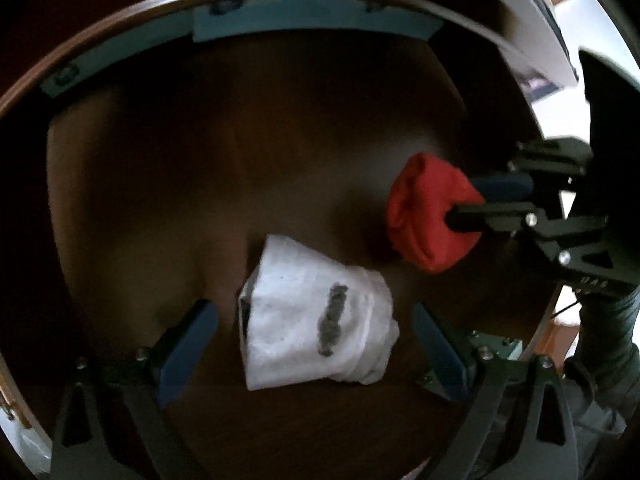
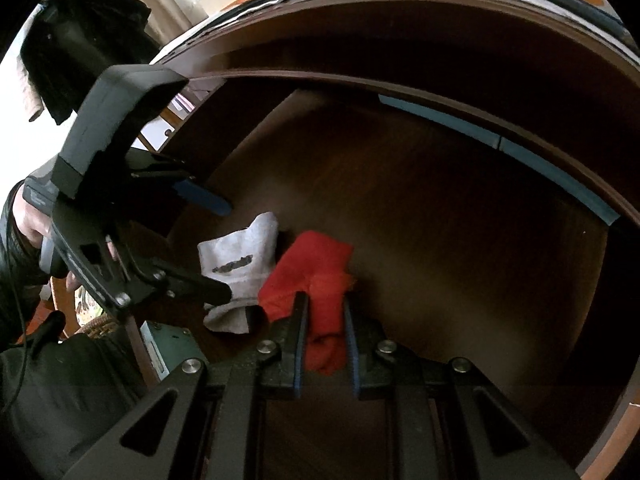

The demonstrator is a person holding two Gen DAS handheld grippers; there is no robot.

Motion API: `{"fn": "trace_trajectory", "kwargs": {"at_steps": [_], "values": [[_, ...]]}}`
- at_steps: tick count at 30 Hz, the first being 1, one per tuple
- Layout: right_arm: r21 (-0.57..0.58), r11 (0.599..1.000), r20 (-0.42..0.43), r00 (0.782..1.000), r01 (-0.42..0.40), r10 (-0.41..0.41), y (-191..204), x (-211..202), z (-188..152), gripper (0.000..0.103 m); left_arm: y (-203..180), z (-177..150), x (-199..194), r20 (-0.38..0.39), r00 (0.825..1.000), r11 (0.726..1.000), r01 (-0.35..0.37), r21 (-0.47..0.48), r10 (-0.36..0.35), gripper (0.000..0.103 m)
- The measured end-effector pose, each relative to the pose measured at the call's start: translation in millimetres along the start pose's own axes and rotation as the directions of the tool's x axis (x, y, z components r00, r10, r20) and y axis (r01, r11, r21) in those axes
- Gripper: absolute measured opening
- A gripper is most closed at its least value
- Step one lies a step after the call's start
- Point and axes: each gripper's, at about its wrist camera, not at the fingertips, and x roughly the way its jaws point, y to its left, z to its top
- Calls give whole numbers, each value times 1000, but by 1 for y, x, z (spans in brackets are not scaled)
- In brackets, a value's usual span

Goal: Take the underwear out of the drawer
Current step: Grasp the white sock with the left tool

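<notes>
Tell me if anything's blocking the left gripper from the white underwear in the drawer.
Nothing visible does. The left gripper is open straight over the white underwear; the red underwear, clamped in the right gripper, sits off to the side.

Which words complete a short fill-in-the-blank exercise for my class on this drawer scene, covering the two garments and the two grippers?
1. The right gripper is shut on the ____ garment.
2. The white garment lies on the floor of the wooden ____.
3. The left gripper has its jaws ____, one on each side of the white garment.
4. The white garment bears a ____ mark.

Missing words: red; drawer; open; grey
</notes>
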Motion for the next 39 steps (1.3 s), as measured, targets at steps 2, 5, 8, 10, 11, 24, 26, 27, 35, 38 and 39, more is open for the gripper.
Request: {"fn": "trace_trajectory", "kwargs": {"at_steps": [2,5,8,10,11,24,26,27,35,38,39], "values": [[3,1000,3,1000,-5,5,0,0,0,18,-6,5,7,-23,1000,1000,-18,19,19,97],[0,1000,2,1000,-3,3,1,0,0,18,-20,12,16,-37,999,999,-35,37,37,96],[3,1000,3,1000,-3,3,2,0,1,18,-29,13,22,-52,997,997,-45,57,48,90],[5,1000,3,1000,-2,2,3,2,1,18,-35,13,27,-65,996,996,-57,75,61,85],[5,1000,2,1000,-2,2,3,2,1,18,-38,13,29,-69,995,995,-61,80,67,81],[12,1000,15,1000,4,-4,4,1,2,18,-50,6,37,-8,999,993,-41,111,42,33],[14,1000,21,1000,6,-7,4,0,2,18,-51,2,34,28,999,993,-37,110,34,28],[15,1000,22,1000,8,-8,3,0,2,18,-52,1,32,48,998,994,-38,105,33,26],[1,1000,61,998,19,-19,7,-7,-1,18,-57,-12,19,215,976,998,-40,53,28,25],[-14,1000,78,997,27,-26,10,-10,-2,18,-62,-16,13,283,958,997,-62,37,49,25],[-19,999,84,996,27,-25,11,-11,-3,18,-62,-12,6,304,951,997,-73,33,59,25]]}}
